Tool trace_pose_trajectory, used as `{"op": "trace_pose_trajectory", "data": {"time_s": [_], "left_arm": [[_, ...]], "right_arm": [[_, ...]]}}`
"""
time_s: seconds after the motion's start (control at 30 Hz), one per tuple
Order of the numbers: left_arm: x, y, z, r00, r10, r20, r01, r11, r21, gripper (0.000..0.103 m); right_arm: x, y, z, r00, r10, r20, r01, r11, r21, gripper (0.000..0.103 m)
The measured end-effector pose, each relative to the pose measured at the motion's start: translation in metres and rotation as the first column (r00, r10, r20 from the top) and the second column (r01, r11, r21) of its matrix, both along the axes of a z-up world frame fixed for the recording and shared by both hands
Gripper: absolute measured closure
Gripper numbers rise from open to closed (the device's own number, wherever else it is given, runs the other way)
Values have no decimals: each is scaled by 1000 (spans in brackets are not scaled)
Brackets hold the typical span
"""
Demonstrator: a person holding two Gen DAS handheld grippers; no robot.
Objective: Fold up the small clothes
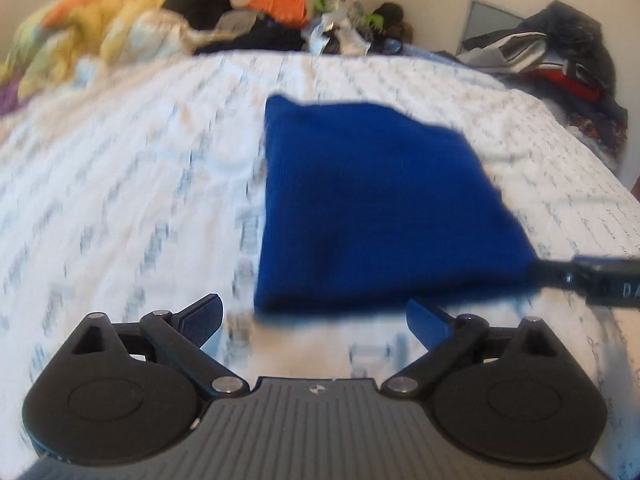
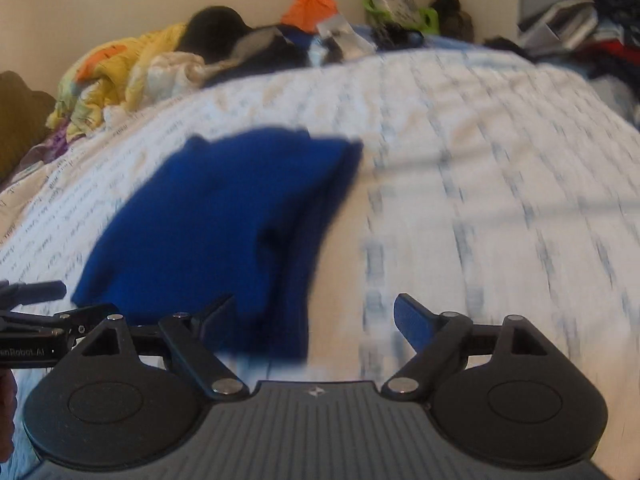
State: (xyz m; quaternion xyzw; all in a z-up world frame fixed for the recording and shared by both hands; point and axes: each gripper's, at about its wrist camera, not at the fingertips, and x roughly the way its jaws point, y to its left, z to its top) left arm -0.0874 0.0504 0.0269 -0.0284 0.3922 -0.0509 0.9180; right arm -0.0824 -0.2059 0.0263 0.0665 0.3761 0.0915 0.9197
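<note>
Blue folded cloth (image 1: pixel 372 204), motion-blurred edges, on bedsheet (image 1: pixel 120 184)

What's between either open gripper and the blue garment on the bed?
Nothing visible. The blue garment lies folded on the printed bedsheet, just ahead of the open left gripper and ahead-left of the open right gripper. The clothes pile sits far behind.

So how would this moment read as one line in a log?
blue cloth: folded, flat on bed sheet | left gripper: open, holding nothing | right gripper: open, holding nothing
</note>
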Motion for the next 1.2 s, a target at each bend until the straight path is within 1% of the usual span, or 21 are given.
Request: {"op": "trace_pose_trajectory", "data": {"time_s": [0.03,0.07,0.1,0.13,0.17,0.2,0.3,0.37,0.43,0.57,0.73,0.93,1.07,1.2], "left_arm": [[-2,0,-2,1000,3,-5,-3,1000,1,4],[-5,-2,-3,1000,-2,15,2,1000,31,4],[-3,-4,-4,1000,-4,8,4,999,50,4],[-1,-4,-5,1000,-1,-5,1,999,47,0],[-1,-3,-5,1000,5,-7,-4,999,40,0],[3,-2,-6,1000,13,-11,-12,999,44,0],[8,-6,-7,999,28,-29,-25,995,102,0],[6,-5,-8,999,34,-23,-31,994,108,0],[6,-6,-7,999,43,-31,-40,993,109,0],[9,-6,-6,998,50,-46,-45,993,110,0],[11,-8,-5,997,54,-57,-47,993,110,0],[13,-9,-3,994,56,-96,-45,993,113,0],[13,-11,-3,993,69,-99,-58,992,116,0],[12,-12,-3,993,75,-89,-65,991,116,0]], "right_arm": [[-7,1,-5,1000,-15,-22,15,1000,0,16],[-9,5,-10,999,-23,-49,23,1000,-11,13],[-13,10,-12,999,-27,-25,26,999,-37,8],[-12,16,-12,999,-41,-27,40,998,-50,0],[-9,20,-14,997,-66,-47,63,997,-49,0],[-7,25,-15,994,-100,-45,96,993,-74,0],[2,48,-17,987,-146,-71,130,973,-193,0],[3,52,-17,984,-151,-93,133,975,-180,0],[3,52,-17,982,-165,-91,147,972,-181,0],[7,52,-15,985,-127,-114,104,977,-187,0],[7,53,-14,984,-134,-114,111,976,-188,0],[9,54,-13,982,-139,-126,114,975,-189,0],[14,54,-12,978,-140,-157,109,975,-192,0],[15,54,-12,977,-137,-162,105,976,-192,0]]}}
